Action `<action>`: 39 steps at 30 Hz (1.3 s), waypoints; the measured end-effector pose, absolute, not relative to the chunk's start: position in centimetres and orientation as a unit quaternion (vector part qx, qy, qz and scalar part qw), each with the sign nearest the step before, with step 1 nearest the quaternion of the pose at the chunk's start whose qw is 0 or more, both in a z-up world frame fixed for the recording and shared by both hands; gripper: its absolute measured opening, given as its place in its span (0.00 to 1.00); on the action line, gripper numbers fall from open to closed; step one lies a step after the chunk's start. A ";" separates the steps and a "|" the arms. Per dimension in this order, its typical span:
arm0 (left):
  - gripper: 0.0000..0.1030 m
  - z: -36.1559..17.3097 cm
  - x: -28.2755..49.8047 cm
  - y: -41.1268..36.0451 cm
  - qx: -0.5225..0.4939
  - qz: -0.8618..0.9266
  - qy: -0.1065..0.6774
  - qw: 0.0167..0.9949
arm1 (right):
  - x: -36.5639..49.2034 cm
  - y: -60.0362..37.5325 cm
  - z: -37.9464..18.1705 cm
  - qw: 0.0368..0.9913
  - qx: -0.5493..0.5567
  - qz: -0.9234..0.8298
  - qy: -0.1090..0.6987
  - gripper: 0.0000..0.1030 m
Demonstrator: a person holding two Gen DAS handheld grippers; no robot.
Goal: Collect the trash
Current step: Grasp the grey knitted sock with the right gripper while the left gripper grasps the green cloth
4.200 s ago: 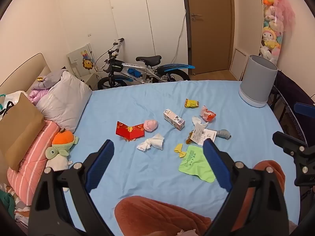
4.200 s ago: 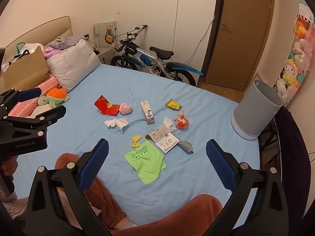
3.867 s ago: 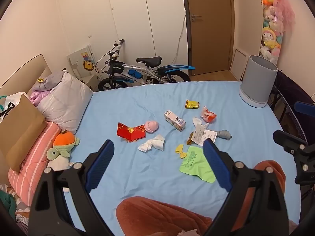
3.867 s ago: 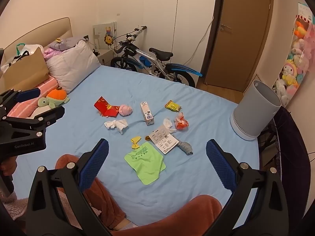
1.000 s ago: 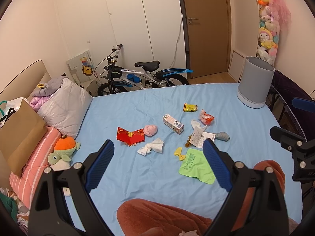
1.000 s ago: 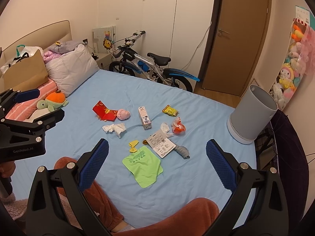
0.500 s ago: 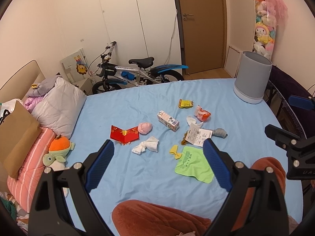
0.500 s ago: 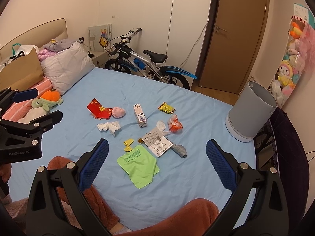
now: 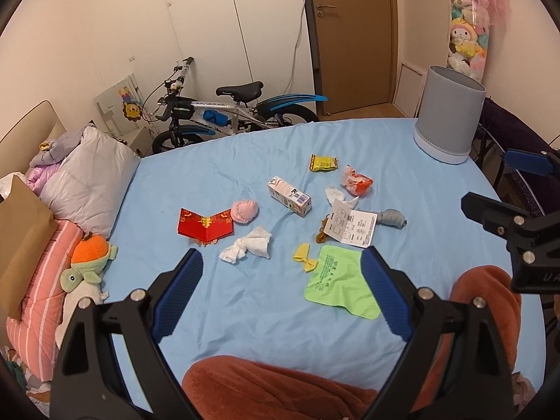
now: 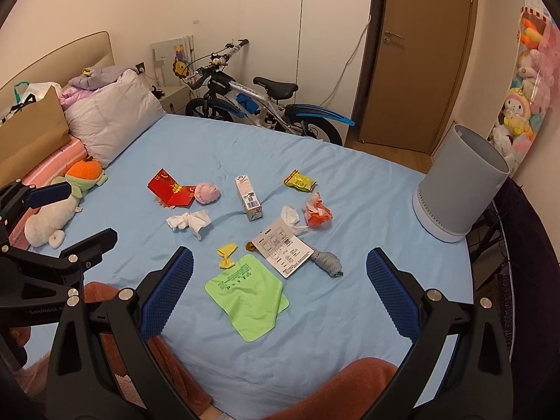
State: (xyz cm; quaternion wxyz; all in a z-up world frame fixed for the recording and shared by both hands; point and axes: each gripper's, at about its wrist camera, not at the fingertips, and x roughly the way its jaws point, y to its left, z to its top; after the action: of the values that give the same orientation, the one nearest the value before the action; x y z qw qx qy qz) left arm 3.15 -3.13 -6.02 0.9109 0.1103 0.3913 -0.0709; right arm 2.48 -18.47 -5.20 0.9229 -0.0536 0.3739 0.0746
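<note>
Blue bed (image 9: 217, 175) fills both views; litter lies mid-bed. Grey bin (image 10: 458, 189) stands upright at the far right corner, mouth up; the right view shows it leaning with the lens, the left view shows it straighter. Only the right view shows the white plush (image 10: 45, 224) under the turtle toy (image 10: 85, 173).

Green cloth (image 9: 337, 285) lies flat, nearest. Leaflet (image 9: 351, 224) lies just beyond, long axis slanting far-left to near-right. Red card (image 9: 204, 224) sits tented, left. Carton (image 9: 288, 196) lies on its side, top pointing far-left. Tissue (image 9: 248, 246), orange wrapper (image 9: 357, 182), yellow packet (image 9: 323, 163), yellow bow (image 9: 304, 260) lie around them.

Left gripper (image 9: 280, 294) and right gripper (image 10: 280, 290) hover near, jaws wide apart, empty.
</note>
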 end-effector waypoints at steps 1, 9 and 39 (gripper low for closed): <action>0.89 -6.6 3.3 -3.3 0.109 -0.077 0.391 0.911 | 2.8 -18.6 -5.7 0.922 -0.050 0.075 0.376 0.93; 0.89 -13.0 6.3 -4.3 0.099 -0.106 0.420 0.896 | 6.0 -20.4 -11.7 0.912 -0.027 0.055 0.404 0.93; 0.61 -37.2 14.2 -9.3 0.113 -0.151 0.558 0.808 | 22.2 -28.3 -37.0 0.860 -0.064 0.014 0.506 0.51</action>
State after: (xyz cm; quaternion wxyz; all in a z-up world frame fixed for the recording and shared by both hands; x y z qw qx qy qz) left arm 14.20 -9.30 -37.25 0.8084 0.1130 0.5576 -0.1508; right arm 22.18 -28.31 -37.01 0.8600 -0.0640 0.5060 0.0145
